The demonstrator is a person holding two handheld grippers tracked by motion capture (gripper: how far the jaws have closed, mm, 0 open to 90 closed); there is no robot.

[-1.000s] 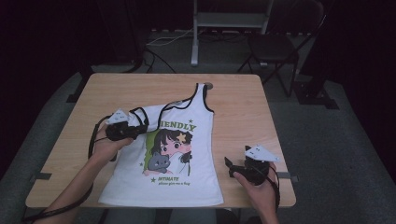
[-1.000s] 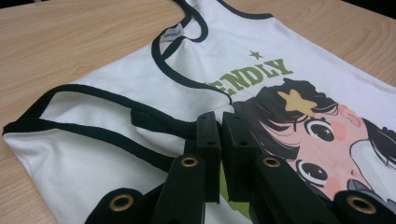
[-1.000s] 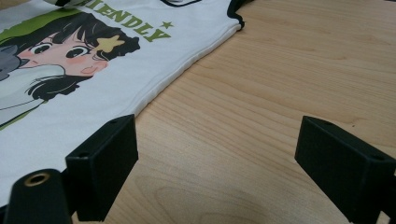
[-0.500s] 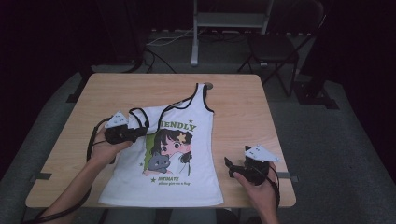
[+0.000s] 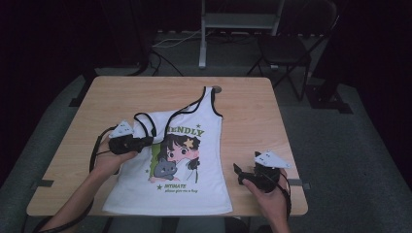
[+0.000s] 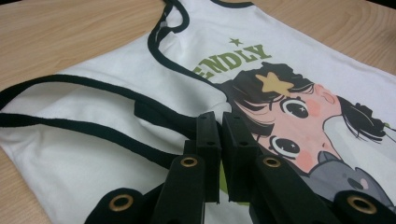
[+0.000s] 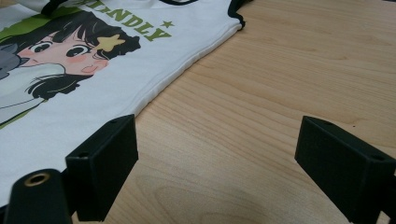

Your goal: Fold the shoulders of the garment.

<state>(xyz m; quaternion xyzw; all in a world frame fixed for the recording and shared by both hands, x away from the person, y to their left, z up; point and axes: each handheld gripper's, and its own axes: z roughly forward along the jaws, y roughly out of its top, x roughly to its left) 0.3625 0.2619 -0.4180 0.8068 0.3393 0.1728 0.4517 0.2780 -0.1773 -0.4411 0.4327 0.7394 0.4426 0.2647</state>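
A soft white tank top (image 5: 187,165) with black trim and a cartoon print lies flat on the pale wood-grain bench (image 5: 252,116), its left shoulder folded over toward the middle. The left gripper (image 5: 145,141) has its jaws pinched on that folded fabric. The right gripper (image 5: 238,171) rests on bare wood just beside the shirt's side edge, jaws spread wide, with a dark chair (image 5: 286,48) beyond the bench.

Tank top (image 5: 194,170) on the table (image 5: 252,111) toward its near edge, left gripper (image 5: 145,142) on its left shoulder fold, right gripper (image 5: 239,173) just right of its hem, chair (image 5: 284,48) behind the table.
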